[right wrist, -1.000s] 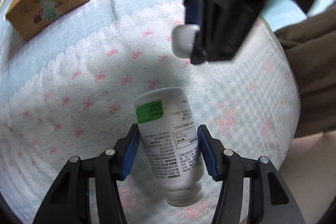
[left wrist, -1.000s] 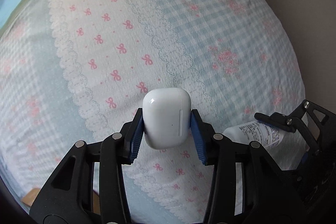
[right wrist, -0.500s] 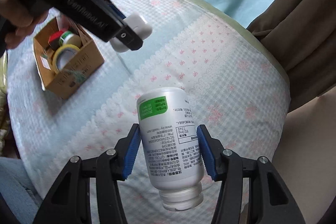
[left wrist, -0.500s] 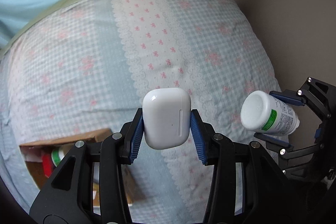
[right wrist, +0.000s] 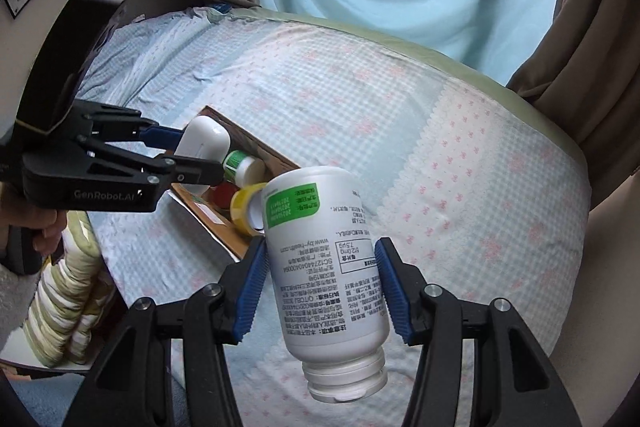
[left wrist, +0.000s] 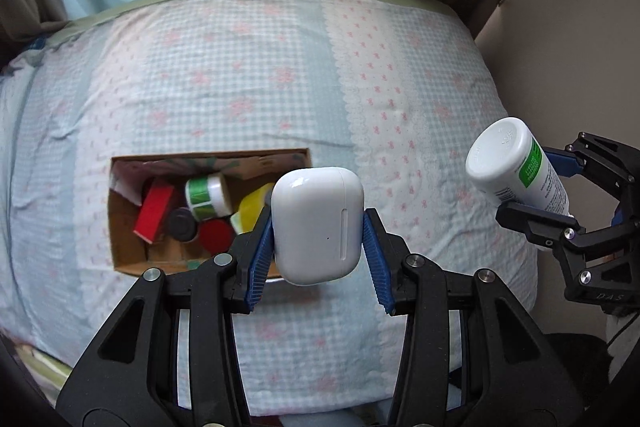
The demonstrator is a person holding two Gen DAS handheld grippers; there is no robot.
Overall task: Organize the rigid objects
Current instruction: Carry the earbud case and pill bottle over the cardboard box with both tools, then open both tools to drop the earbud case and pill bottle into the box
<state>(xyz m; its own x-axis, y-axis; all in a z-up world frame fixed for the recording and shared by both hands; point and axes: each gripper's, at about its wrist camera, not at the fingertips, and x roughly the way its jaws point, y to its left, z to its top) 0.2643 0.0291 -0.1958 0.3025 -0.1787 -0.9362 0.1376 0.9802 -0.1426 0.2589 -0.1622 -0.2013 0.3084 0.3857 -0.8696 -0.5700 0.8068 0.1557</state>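
- Rigid objects to be organized appear in two places: several lie in an open cardboard box (left wrist: 132, 259), and two are held in the air above the bed by hand-held grippers.
- Bed cover (left wrist: 248, 75): pale blue gingham with pink bows and a white lace-edged strip; it fills most of both views. Light blue and brown curtains hang behind it.
- Cardboard box: rests on the cover, to the left of centre in the left wrist view, its top open.
- Box contents: a red block (left wrist: 154, 213), a small bottle with a green label (left wrist: 206, 197), a dark round lid (left wrist: 182, 223), a red round lid (left wrist: 216, 235) and a yellow tape roll (right wrist: 244, 207), lying close together.
- Left gripper (left wrist: 318, 251): its blue pads are clamped on the two sides of a white earbud case; a hand (right wrist: 40, 231) grips the handle at the left edge of the right wrist view.
- Right gripper (right wrist: 322, 287): its blue pads are clamped on the body of a white bottle.
- White bottle (right wrist: 324, 267): carries a green label and printed text; it is tilted, its flat base pointing away from the gripper and its cap end toward the camera.
- White earbud case (left wrist: 318, 225): smooth and rounded, held above the near right edge of the box, clear of the cover.
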